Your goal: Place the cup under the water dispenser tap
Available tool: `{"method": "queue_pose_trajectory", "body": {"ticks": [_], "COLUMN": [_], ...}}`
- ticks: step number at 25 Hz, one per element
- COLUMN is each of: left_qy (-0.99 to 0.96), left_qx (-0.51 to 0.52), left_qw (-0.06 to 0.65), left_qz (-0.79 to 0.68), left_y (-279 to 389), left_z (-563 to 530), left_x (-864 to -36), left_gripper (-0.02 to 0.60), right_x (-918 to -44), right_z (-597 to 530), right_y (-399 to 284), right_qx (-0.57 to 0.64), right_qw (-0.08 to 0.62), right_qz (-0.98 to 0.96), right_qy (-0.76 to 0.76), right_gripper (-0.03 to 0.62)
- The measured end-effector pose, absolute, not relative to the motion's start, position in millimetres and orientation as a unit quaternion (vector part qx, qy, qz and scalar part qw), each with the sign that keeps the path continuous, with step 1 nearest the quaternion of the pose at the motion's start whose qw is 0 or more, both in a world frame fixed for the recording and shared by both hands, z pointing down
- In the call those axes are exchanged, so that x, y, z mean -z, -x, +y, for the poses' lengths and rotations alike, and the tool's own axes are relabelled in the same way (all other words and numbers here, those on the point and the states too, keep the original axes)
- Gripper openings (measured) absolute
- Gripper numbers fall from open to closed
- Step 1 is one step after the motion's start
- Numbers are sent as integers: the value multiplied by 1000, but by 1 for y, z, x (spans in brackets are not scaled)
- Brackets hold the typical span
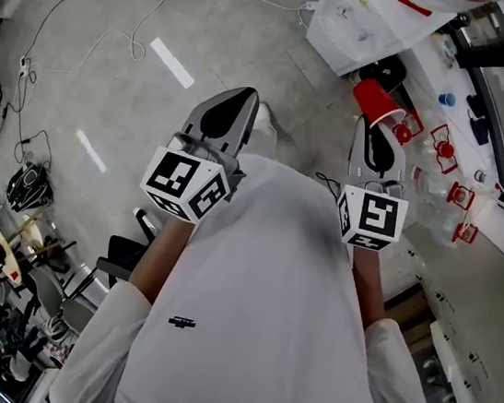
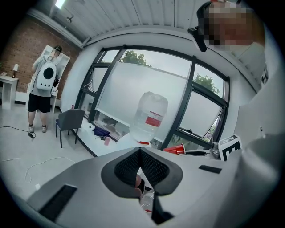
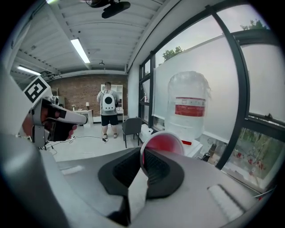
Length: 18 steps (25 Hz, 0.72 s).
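A red plastic cup [image 1: 378,102] lies on its side in my right gripper [image 1: 372,122], whose jaws are shut on its rim. In the right gripper view the cup [image 3: 162,143] shows its open mouth just above the pads, and the clear water bottle [image 3: 187,107] on top of the white dispenser [image 1: 371,17] stands ahead. My left gripper [image 1: 239,94] is held beside the right one with nothing in it. Its pads [image 2: 149,167] meet at the tip. From the left gripper view the bottle [image 2: 149,115] and the carried cup [image 2: 177,149] are ahead and to the right. The tap is not visible.
A person with a white backpack [image 3: 107,106] stands across the room beside a grey chair [image 3: 132,127]. Cables [image 1: 117,37] trail over the floor. A white counter [image 1: 500,222] along the window carries bottles and red-handled items. Gear clutters the lower left [image 1: 3,254].
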<state>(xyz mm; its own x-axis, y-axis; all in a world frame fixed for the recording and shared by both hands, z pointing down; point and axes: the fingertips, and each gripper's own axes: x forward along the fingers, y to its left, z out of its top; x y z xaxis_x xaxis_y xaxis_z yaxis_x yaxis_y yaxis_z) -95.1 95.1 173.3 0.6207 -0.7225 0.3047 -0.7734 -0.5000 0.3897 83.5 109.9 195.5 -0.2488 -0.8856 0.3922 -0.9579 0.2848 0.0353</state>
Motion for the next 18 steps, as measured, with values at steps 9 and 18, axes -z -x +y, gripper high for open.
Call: {"method": "queue_pose_trajectory", "body": {"ticks": [9,18], "left_qy": [-877,-865], "left_qx": [-62,-79], "left_qw": [253,259], "left_qz": [-404,-422], "left_y": [98,85], "left_z": [27,6], "left_x": [-177,-175], "left_gripper": [-2,-2], "right_x": [-200,-201], "right_z": [42,5], "right_y": [-79,-93], "right_qx": [-100,-97], "right_qw": [187,187], "right_qz": [-772,-787], "right_qy": [-599,-580], "right_gripper": [31,31]}}
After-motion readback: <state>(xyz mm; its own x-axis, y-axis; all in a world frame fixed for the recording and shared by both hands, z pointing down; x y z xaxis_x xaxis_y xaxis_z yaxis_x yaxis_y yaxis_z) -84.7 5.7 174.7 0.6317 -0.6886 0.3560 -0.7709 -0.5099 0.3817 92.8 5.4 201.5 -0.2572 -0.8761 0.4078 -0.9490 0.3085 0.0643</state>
